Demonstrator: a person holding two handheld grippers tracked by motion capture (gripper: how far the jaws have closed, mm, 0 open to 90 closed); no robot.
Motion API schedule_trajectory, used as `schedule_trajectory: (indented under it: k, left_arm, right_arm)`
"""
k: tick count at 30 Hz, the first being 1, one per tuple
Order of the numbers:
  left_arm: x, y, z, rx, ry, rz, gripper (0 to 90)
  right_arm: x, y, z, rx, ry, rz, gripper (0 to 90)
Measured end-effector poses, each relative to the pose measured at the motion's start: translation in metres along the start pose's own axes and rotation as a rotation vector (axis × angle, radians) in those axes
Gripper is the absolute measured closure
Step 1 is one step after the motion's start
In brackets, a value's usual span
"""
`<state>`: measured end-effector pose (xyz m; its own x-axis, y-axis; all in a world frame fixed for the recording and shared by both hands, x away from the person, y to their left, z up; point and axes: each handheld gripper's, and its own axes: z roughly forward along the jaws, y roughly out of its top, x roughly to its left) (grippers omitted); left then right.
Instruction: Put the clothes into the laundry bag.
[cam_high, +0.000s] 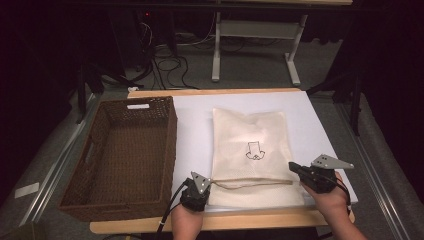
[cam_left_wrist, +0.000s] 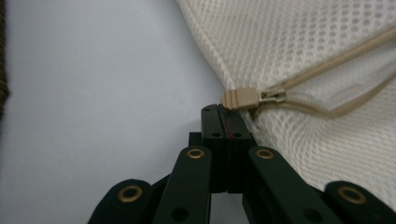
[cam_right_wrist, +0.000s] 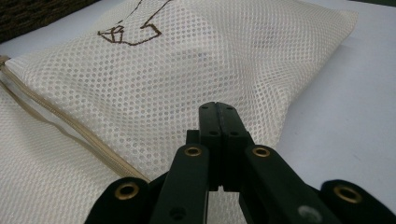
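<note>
A cream mesh bag (cam_high: 250, 135) with a small dark drawn figure (cam_high: 255, 151) lies flat on the white board (cam_high: 192, 125). Its tan zipper (cam_high: 255, 183) runs across the near end and stands partly open. My left gripper (cam_high: 210, 183) sits at the bag's near left corner. In the left gripper view its jaws are shut (cam_left_wrist: 227, 112), and the tan zipper pull (cam_left_wrist: 239, 98) lies right at their tips; I cannot tell whether it is pinched. My right gripper (cam_high: 292, 166) is at the bag's near right edge, shut (cam_right_wrist: 219, 107), with its tips over the mesh (cam_right_wrist: 154, 88).
A deep brown wicker basket (cam_high: 125, 150) stands at the left, its wall beside the bag. The wooden table edge (cam_high: 250, 220) runs close in front of both hands. Bare white board (cam_high: 320, 125) lies right of the bag. Desk legs and cables are on the floor behind.
</note>
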<state>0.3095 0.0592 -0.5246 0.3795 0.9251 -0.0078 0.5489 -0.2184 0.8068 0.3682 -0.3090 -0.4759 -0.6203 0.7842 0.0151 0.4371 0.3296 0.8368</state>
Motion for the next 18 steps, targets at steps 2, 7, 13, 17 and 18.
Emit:
schedule_trajectory:
  k: [2, 7, 13, 17, 18]
  left_arm:
    - [-0.001, 0.001, -0.004, -0.036, 0.004, 0.014, 88.9]
    - [-0.005, 0.004, -0.011, -0.09, -0.013, 0.035, 86.7]
    - [-0.013, 0.005, -0.015, -0.12, -0.053, 0.071, 83.0]
    - [-0.01, 0.002, -0.026, -0.122, -0.08, 0.047, 74.3]
    - [-0.008, 0.001, -0.029, -0.12, -0.097, 0.037, 70.4]
  right_arm:
    - [0.0, 0.0, 0.0, -0.002, 0.001, 0.002, 90.0]
    - [0.0, 0.0, 0.0, 0.0, 0.002, 0.004, 90.0]
    - [0.0, 0.0, 0.0, -0.005, 0.004, 0.001, 90.0]
    - [0.001, 0.0, 0.0, -0.004, 0.005, 0.003, 90.0]
    - [0.001, 0.0, -0.001, -0.004, 0.006, 0.005, 90.0]
